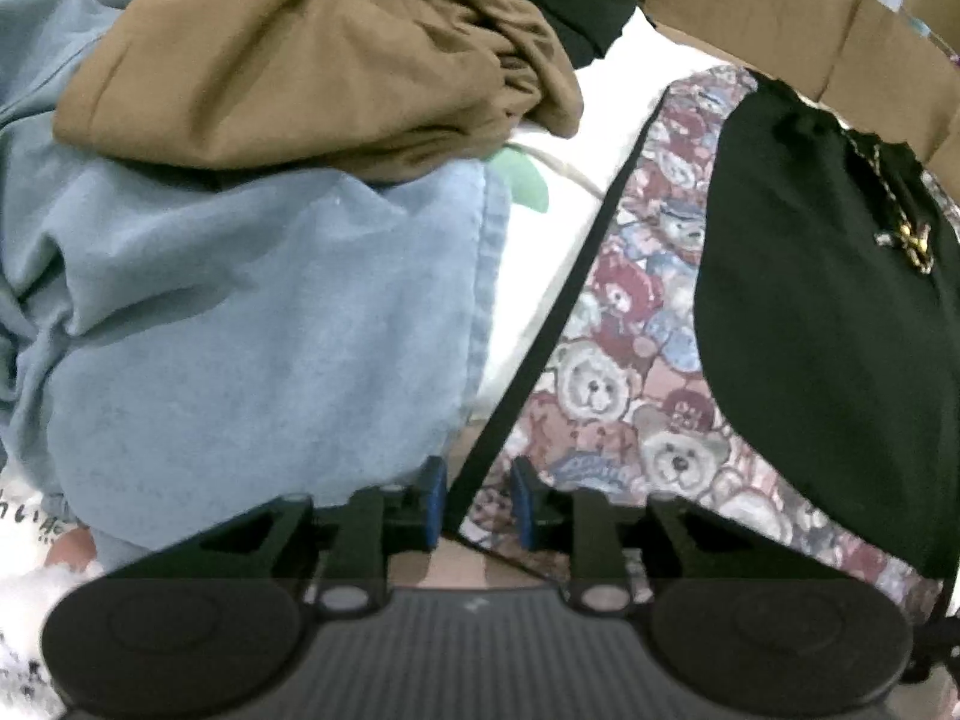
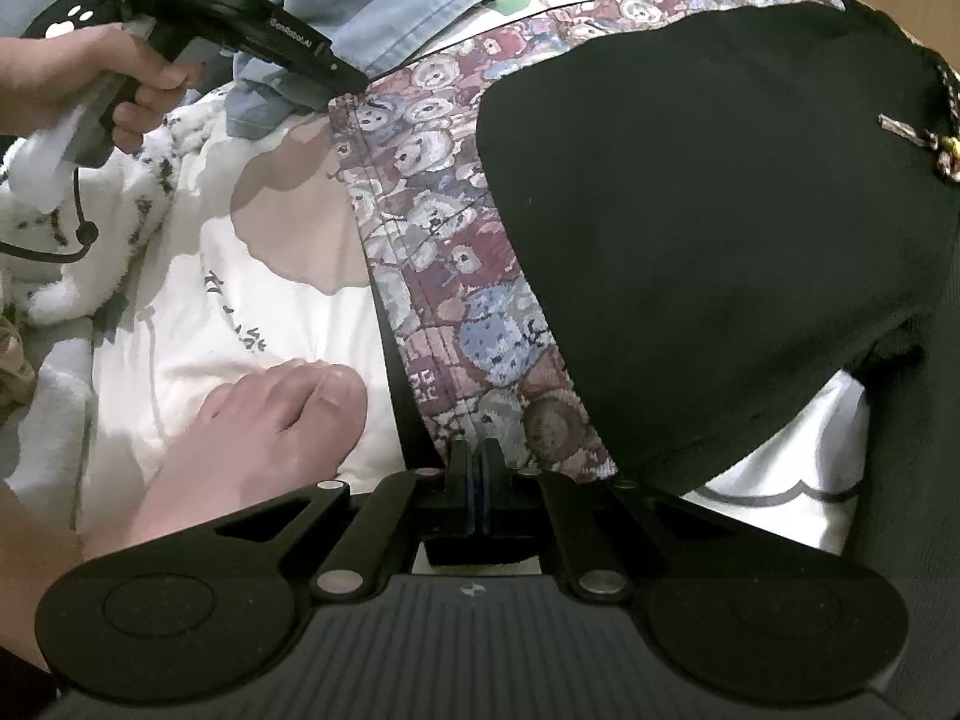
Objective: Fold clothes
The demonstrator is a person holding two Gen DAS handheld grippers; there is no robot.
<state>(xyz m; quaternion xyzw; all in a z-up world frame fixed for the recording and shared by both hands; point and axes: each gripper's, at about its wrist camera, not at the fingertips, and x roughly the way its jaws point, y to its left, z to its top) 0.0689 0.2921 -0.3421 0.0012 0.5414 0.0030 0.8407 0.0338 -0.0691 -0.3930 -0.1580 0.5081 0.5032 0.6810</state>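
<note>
The bear cloth (image 2: 432, 252) lies soft and floppy on the bed (image 2: 288, 300). Your right gripper (image 2: 477, 468) pinches its near edge, I think, so hold the hem. Your left gripper (image 1: 478, 498) is a little open around the black trim.

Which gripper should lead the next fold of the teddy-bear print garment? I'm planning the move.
Right, probably. The right gripper is shut on the teddy-bear print garment at its near edge, while the left gripper stands open around the black-trimmed edge, gripping nothing.

Lighting: soft, even, indoor. Shadows: faint. Blur: slight throughout. Edges: strong fisheye bending, dark vignetted corners.
</note>
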